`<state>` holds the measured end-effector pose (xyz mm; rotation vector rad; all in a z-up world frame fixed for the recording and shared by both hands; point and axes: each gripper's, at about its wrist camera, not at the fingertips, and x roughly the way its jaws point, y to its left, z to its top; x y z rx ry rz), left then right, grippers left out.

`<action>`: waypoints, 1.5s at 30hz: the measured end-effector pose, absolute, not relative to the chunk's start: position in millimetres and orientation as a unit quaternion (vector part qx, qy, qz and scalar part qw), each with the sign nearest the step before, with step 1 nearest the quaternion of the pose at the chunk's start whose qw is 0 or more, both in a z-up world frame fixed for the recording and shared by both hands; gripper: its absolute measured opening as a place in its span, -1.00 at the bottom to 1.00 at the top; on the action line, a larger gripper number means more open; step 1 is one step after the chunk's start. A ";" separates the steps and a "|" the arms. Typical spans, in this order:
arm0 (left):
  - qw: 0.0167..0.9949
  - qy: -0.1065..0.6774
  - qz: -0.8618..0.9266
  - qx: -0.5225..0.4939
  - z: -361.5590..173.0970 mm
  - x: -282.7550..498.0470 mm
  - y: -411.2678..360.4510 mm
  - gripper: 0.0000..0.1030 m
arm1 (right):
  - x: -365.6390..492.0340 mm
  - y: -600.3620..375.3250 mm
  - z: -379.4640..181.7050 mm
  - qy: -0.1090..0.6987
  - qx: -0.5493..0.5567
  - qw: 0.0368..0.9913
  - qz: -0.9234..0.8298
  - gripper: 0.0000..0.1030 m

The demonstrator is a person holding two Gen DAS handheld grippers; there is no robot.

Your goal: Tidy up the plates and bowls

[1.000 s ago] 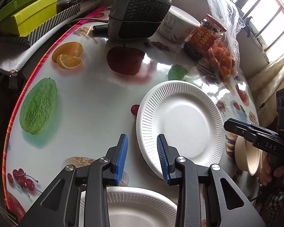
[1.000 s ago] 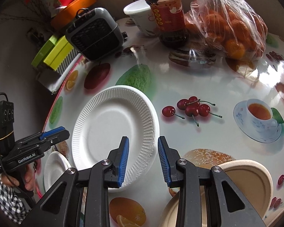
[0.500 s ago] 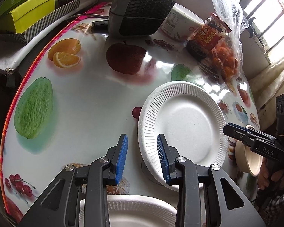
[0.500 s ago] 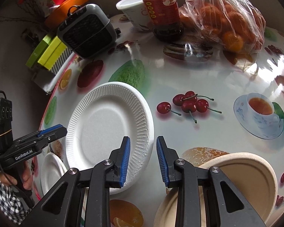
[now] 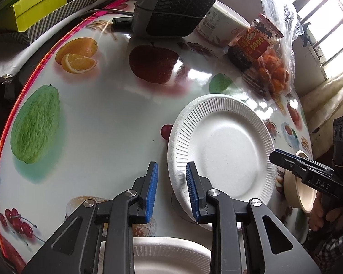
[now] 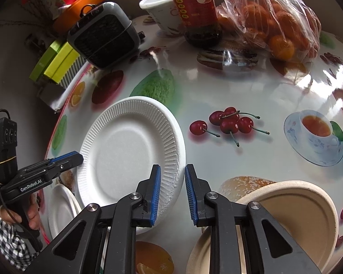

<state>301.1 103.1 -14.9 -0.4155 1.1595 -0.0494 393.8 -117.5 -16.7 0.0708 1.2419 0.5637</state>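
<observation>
Fruit-print table [image 5: 107, 123] holds an empty white plate [image 5: 221, 150] (ribbed rim) between both spread grippers, left gripper [image 5: 171, 191] and right gripper [image 6: 170, 193]

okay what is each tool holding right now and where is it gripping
Nothing is held. The left tool and the right tool are both open and flank opposite edges of the white paper plate's ribbed rim; neither has closed on it.

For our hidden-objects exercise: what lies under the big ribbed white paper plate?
Under the ribbed white paper plate, a round base peeks out, lifting its near edge off the fruit-print table. The rest is covered.
</observation>
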 end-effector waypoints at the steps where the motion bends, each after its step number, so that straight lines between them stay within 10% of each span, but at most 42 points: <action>1: 0.816 0.543 -0.024 -0.195 -14.4 301.2 103.0 -0.57 | 393.6 -117.6 -16.5 0.574 0.033 0.776 0.260 -0.61; 45: 0.837 0.509 -0.022 -0.198 16.3 274.8 116.4 -0.72 | 372.1 -111.0 12.2 0.551 0.042 0.785 0.279 -0.61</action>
